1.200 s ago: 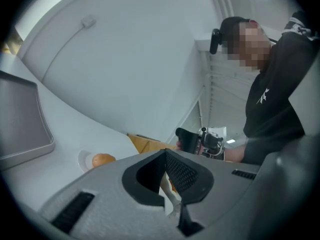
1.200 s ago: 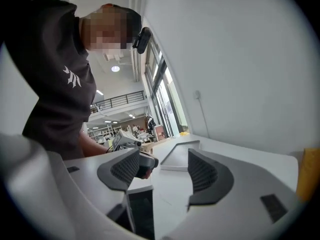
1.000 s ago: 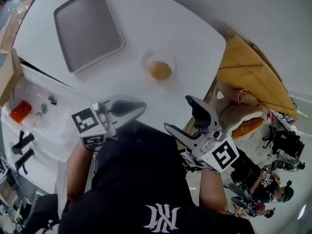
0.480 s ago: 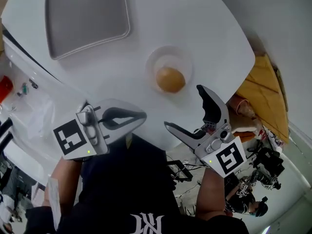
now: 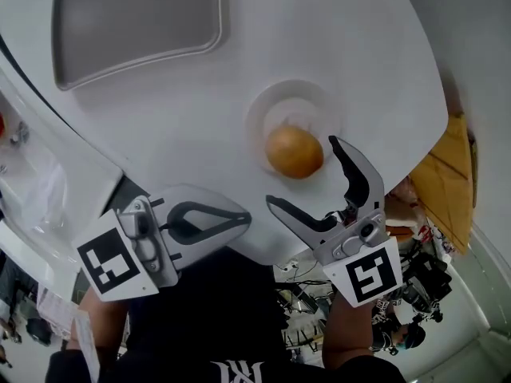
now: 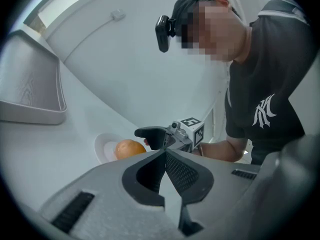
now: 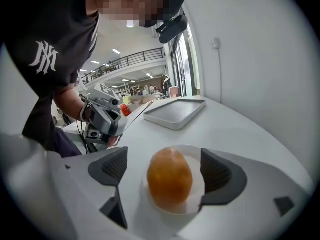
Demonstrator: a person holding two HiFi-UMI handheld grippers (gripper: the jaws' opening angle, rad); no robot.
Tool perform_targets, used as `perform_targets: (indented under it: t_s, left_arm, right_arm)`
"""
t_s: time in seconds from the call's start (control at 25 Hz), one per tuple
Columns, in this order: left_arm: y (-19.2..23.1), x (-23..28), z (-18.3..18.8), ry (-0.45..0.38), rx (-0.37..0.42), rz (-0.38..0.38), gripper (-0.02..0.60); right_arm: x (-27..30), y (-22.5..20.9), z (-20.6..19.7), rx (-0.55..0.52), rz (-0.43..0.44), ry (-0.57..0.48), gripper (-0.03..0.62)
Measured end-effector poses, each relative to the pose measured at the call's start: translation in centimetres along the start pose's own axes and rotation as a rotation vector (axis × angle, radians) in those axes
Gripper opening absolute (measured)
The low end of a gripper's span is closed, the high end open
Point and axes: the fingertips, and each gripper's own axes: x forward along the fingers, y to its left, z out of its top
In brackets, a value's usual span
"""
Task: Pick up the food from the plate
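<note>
The grey two-jaw right gripper, its jaws just opened wide, has been lowered until the round orange-brown food, untouched on the small white plate, is framed between them, seemingly ready to be gripped.

A large open hall, shown by its railed mezzanine and ceiling lights.

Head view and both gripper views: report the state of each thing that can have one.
right gripper: open; its jaws have just been opening, and the food sits in line between them, untouched.
left gripper: shut, nothing between the jaws.
food: lying on the plate, not gripped.
plate: flat on the table, holding the food.
tray: flat on the table, empty.
</note>
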Motion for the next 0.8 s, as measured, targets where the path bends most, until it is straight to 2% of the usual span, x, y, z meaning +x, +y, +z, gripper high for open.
perform_targets:
  t_s: [0.48, 0.8]
  left_arm:
    - [0.1, 0.1, -0.6, 0.009, -0.006, -0.011, 0.005]
    - [0.2, 0.1, -0.8, 0.018, -0.001, -0.008, 0.005]
  right_arm:
    - [1.9, -0.2, -2.1, -0.036, 0.028, 0.125, 0.405]
    - [2.0, -0.2, -2.4, -0.031, 0.027, 0.135, 0.403]
